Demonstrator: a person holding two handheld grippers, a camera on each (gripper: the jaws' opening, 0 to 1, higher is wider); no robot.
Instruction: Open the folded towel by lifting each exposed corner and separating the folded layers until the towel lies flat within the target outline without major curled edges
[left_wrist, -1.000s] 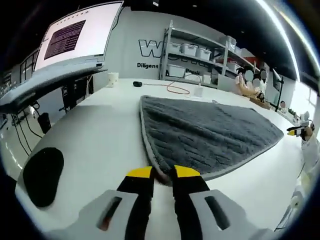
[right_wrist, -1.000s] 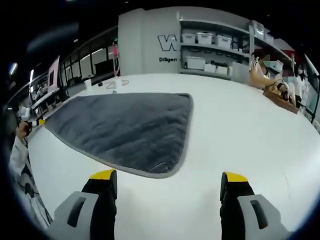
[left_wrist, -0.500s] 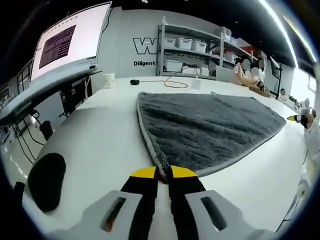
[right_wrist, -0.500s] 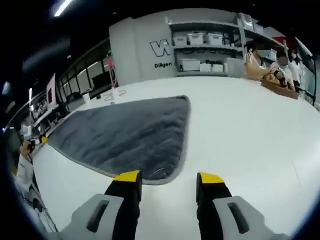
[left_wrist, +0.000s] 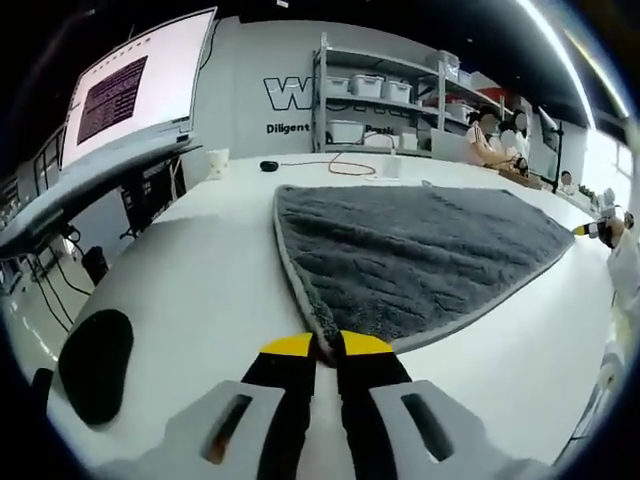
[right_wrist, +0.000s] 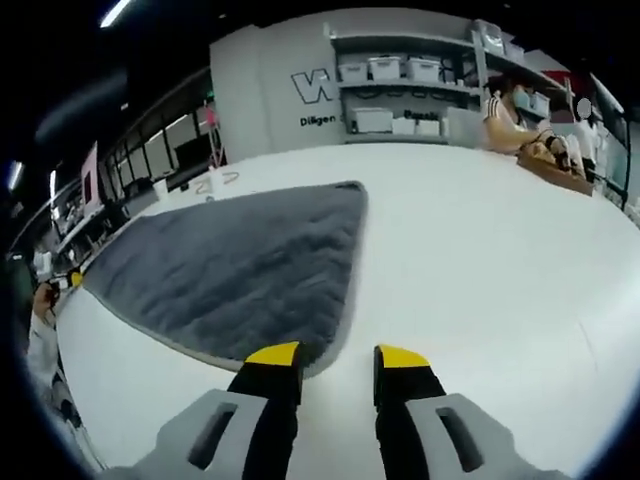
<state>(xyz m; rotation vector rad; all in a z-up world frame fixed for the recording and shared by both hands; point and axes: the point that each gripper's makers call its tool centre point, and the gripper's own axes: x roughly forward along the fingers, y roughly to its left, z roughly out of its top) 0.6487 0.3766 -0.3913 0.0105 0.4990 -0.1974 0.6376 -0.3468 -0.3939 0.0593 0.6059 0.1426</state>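
A grey towel (left_wrist: 420, 250) lies spread on the white table (left_wrist: 190, 280), its near corner pointing at me in the left gripper view. My left gripper (left_wrist: 326, 347) is shut on that corner, and the pale hem runs in between its yellow tips. In the right gripper view the towel (right_wrist: 230, 265) reaches down to another corner (right_wrist: 318, 348). My right gripper (right_wrist: 337, 355) stands low over the table with this corner in the narrow gap between its jaws, which are still apart. The right gripper's yellow tip (left_wrist: 590, 229) shows small at the towel's far right corner.
A black oval pad (left_wrist: 93, 363) lies near the table's left edge. A large lit screen (left_wrist: 135, 85) stands at the left. A cup (left_wrist: 217, 161), a red cable (left_wrist: 350, 166) and shelves with bins (left_wrist: 370, 105) are at the back. People stand at the back right (left_wrist: 495, 135).
The right gripper's jaws have drawn much closer together and moved in around the towel corner. The left gripper keeps its hold on its corner, with only a small shift of the view.
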